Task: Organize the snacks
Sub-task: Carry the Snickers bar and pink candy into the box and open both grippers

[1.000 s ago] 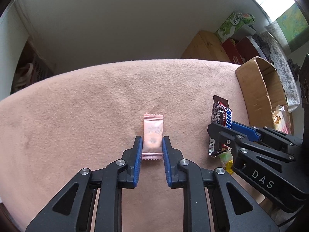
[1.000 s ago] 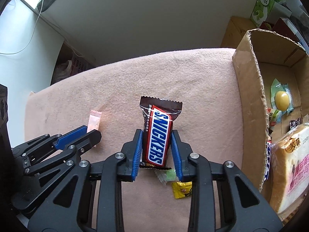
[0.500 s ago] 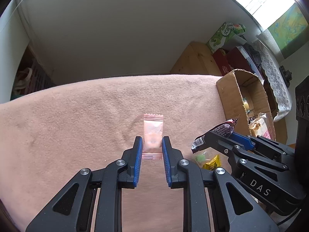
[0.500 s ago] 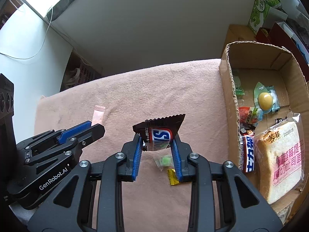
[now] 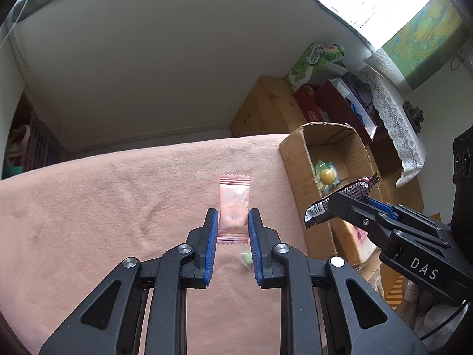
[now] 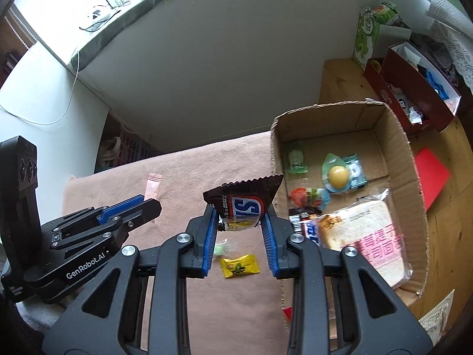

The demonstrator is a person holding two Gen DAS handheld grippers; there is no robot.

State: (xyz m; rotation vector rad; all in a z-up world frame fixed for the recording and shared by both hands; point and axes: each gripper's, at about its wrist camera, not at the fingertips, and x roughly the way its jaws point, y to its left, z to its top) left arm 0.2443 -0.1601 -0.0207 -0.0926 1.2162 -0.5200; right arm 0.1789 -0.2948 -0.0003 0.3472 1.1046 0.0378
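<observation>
My left gripper (image 5: 233,222) is shut on a pink candy sachet (image 5: 234,204) and holds it above the pink cloth (image 5: 118,213). My right gripper (image 6: 240,222) is shut on a Snickers bar (image 6: 244,204), lifted beside the left wall of the cardboard box (image 6: 411,183). The box holds a packed bread slice (image 6: 369,236), a yellow jelly candy (image 6: 338,174) and other snacks. The right gripper with the bar also shows in the left wrist view (image 5: 319,216). The left gripper shows in the right wrist view (image 6: 147,204).
A yellow candy (image 6: 239,264) and a green candy (image 6: 220,248) lie on the cloth below my right gripper. A wooden cabinet (image 5: 266,103) with a green tissue box (image 5: 310,65) and a red box (image 6: 411,88) stands behind the cardboard box.
Both grippers have lifted their snacks off the cloth. The right gripper has carried the Snickers bar up and right, to the cardboard box's left wall.
</observation>
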